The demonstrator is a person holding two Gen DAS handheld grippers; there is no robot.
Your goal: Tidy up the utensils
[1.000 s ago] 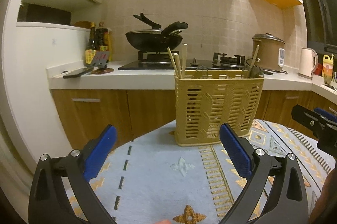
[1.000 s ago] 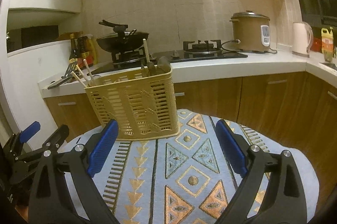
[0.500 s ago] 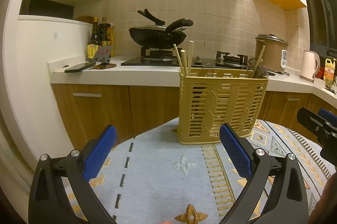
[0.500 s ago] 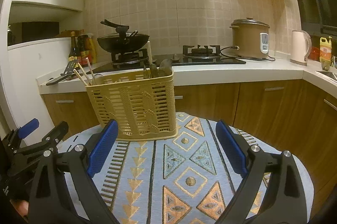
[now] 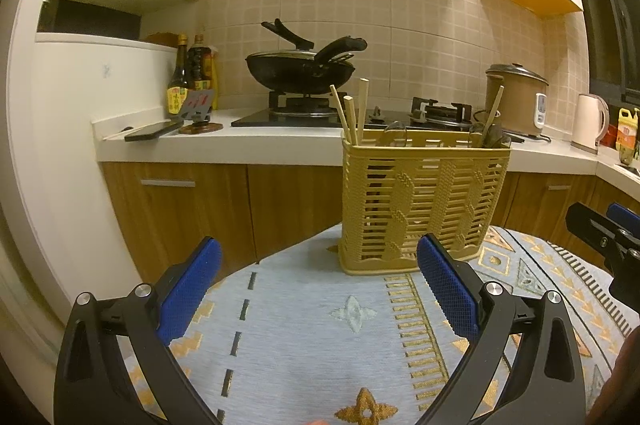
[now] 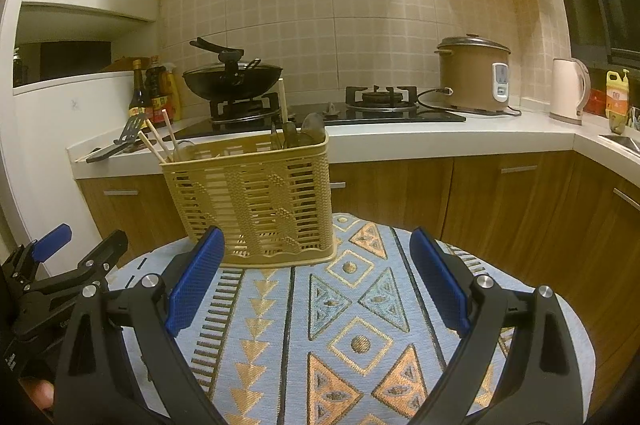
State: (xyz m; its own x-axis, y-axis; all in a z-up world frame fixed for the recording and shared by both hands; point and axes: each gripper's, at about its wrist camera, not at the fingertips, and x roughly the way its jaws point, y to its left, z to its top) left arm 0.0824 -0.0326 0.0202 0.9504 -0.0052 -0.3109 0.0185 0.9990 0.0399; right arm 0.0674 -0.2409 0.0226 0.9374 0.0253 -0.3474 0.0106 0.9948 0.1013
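Observation:
A tan slatted utensil basket (image 5: 424,201) (image 6: 256,201) stands upright at the far edge of a small round table with a patterned blue cloth (image 5: 320,325) (image 6: 360,325). Wooden chopsticks (image 5: 352,113) (image 6: 158,141) stick out of its left end, and darker spoons or ladles (image 5: 490,133) (image 6: 300,131) out of its right end. My left gripper (image 5: 320,289) is open and holds nothing, short of the basket. My right gripper (image 6: 316,281) is also open and empty, with the basket just beyond its left finger. Each gripper shows at the edge of the other's view.
Behind the table runs a white kitchen counter (image 5: 280,141) with wooden cabinets below. On it are a black wok (image 5: 300,69) on a gas hob, sauce bottles (image 5: 188,77), a rice cooker (image 6: 472,73) and a white kettle (image 6: 568,91). A black spatula (image 6: 124,141) lies at the counter's left end.
Both cameras have tipped upward and drawn back slightly, so the basket sits lower and a little farther off. Both grippers stay open and empty.

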